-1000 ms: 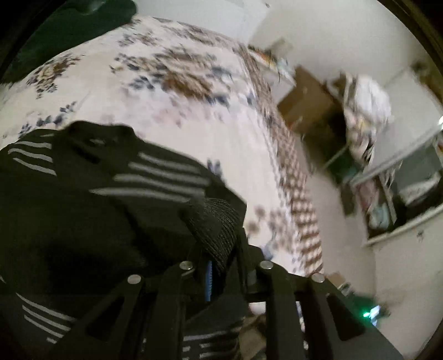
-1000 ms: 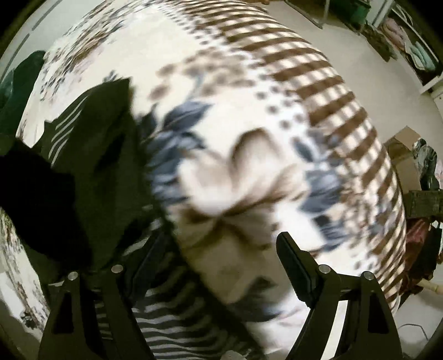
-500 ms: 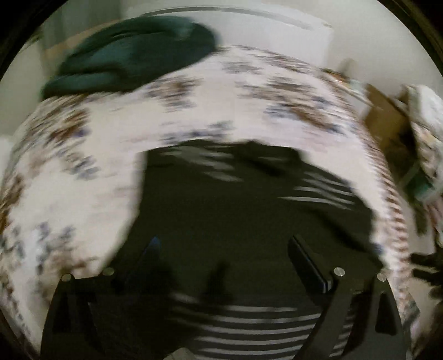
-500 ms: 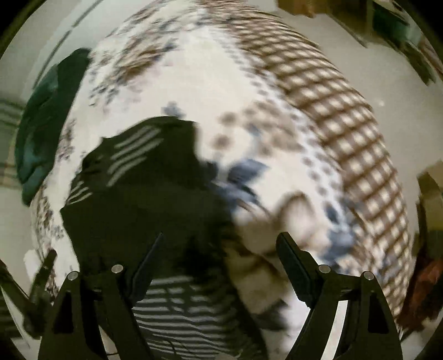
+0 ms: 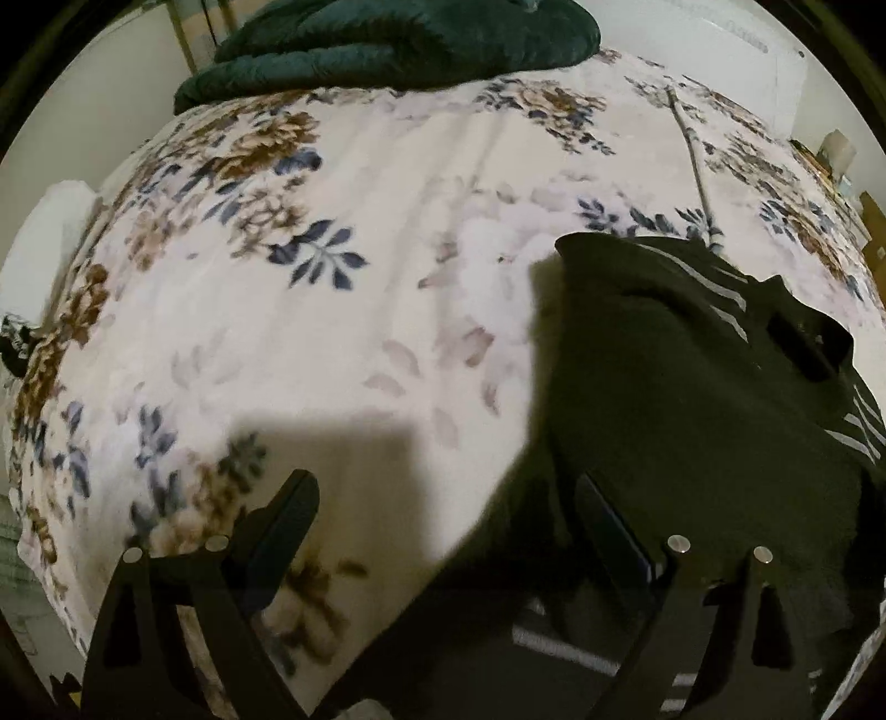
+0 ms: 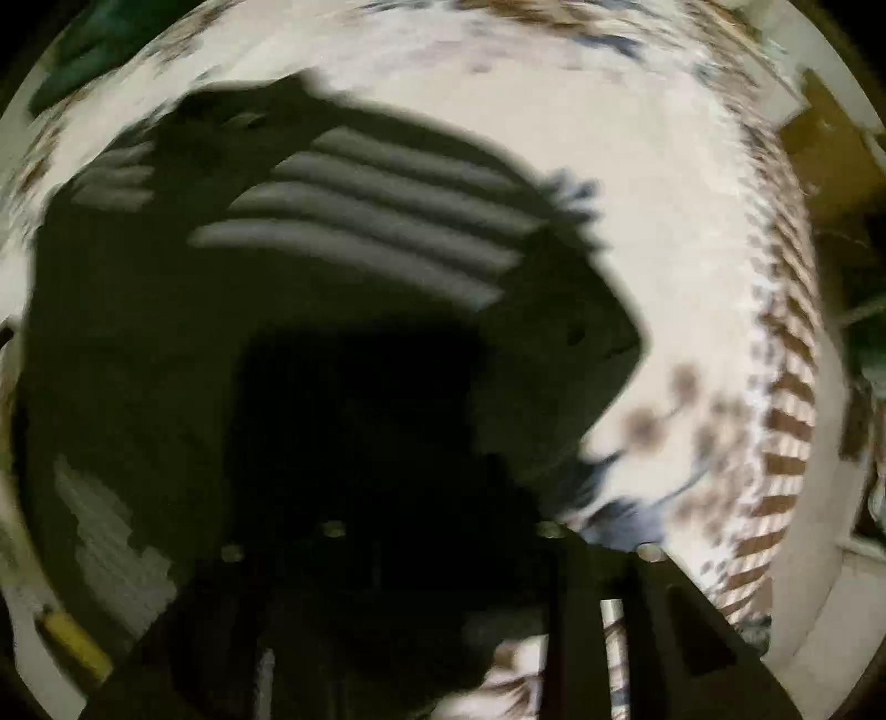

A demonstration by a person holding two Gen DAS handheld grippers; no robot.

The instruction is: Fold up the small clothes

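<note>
Left gripper (image 5: 443, 531) fingers spread, angled down over bedspread (image 5: 387, 277)

A: Bed (image 5: 421, 232), floral blanket covering it, brown-striped border showing along one edge.
B: What's lying on it?
A: Black garment with pale stripes (image 5: 692, 387) lying flat. Dark green cover (image 5: 398, 39) sitting bunched at the far end.
</note>
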